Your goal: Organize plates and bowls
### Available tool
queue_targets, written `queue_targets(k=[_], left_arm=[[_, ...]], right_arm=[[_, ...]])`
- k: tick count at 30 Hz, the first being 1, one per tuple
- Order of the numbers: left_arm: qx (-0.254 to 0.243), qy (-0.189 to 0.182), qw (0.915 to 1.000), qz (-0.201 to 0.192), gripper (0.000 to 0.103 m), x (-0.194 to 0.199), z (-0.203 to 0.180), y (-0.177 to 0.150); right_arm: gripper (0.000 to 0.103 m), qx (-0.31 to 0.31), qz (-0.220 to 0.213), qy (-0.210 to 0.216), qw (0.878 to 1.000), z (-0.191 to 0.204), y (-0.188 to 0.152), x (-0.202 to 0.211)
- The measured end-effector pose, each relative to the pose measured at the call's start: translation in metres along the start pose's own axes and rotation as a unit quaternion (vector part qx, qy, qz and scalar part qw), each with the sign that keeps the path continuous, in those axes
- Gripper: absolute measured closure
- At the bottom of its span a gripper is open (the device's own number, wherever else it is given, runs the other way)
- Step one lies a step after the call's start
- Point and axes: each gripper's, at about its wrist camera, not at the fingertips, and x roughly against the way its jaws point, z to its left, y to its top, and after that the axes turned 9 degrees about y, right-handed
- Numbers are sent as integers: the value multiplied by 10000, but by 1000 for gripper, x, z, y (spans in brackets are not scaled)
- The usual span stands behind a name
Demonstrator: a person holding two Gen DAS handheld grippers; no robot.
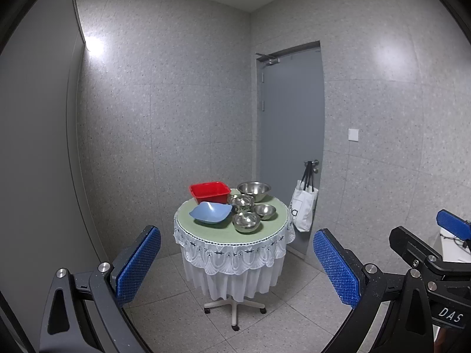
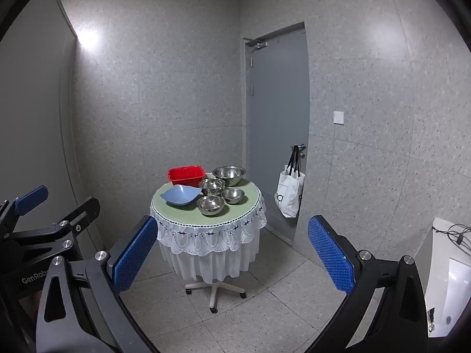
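Observation:
A small round table [image 1: 273,222] with a green top and white lace cloth stands well ahead of both grippers. On it are a blue square bowl [image 1: 210,211], a red square basin [image 1: 209,191], a large steel bowl [image 1: 253,190] at the back and three smaller steel bowls [image 1: 246,221]. The same set shows in the right wrist view: blue bowl [image 2: 180,194], red basin [image 2: 186,175], large steel bowl [image 2: 229,175]. My left gripper [image 1: 237,259] is open and empty. My right gripper [image 2: 232,250] is open and empty. Both are held far short of the table.
A grey door [image 1: 290,135] is behind the table on the right, with a white tote bag [image 1: 304,206] hanging from its handle. The table stands on a wheeled base [image 1: 234,309] on a tiled floor. A white unit [image 2: 450,276] with cables is at the far right.

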Motion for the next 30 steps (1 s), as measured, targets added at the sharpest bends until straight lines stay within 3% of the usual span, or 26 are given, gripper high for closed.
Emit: queue_targets(k=[30], left_arm=[[-110,-66,9999,48,0,-3,-3,-1]], right_arm=[[0,-86,17,-44,10000,-10,2,7]])
